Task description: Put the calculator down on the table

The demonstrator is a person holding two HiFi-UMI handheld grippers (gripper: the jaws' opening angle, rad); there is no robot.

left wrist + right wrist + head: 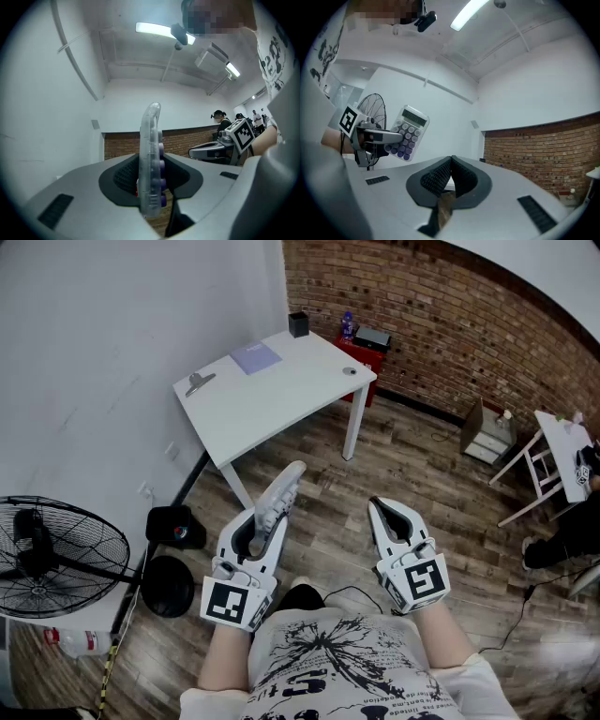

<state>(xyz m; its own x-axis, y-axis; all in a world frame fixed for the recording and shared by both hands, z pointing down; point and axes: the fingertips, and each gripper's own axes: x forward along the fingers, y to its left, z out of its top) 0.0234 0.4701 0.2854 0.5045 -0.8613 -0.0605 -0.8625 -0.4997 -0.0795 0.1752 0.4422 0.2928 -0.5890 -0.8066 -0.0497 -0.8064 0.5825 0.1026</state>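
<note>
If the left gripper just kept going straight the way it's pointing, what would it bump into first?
Likely the white rectangular table, or, if the left gripper with its clear purple-keyed calculator rides higher than the tabletop, the red brick wall beyond. Height is unclear.

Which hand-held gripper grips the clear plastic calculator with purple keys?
The left hand-held gripper, clamped on the calculator; the right hand-held gripper is shut and empty.

The fan (56, 554) is cut off by the head view's left edge. The lower end of the calculator (284, 486) hides between the jaws of the left gripper (265, 521).
</note>
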